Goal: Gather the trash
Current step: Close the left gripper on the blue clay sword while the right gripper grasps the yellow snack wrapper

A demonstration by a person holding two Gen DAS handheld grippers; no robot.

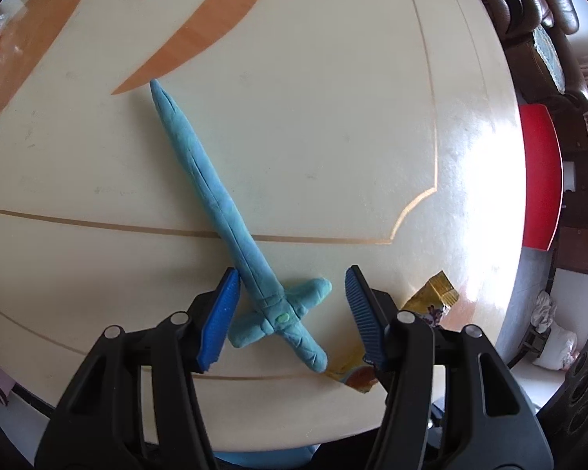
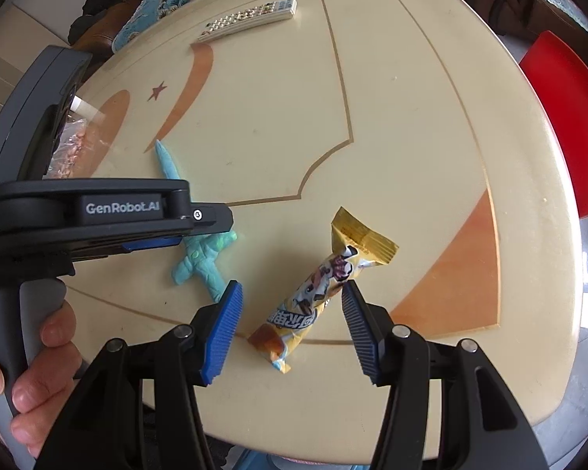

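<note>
A white remote [image 2: 249, 18] lies at the far edge of the round table [image 2: 411, 156]. A red chair [image 2: 568, 117] stands beside it. A star [image 2: 156, 91] is painted on top.

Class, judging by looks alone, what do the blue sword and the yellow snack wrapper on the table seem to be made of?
Blue sword: probably modelling clay or dough; matte, lumpy, with hand-pressed grooves and rounded ends.
Yellow snack wrapper: likely thin plastic film; glossy, printed, with crimped, creased ends.
Table: smooth cream top, shiny where light glares; material unclear.
</note>
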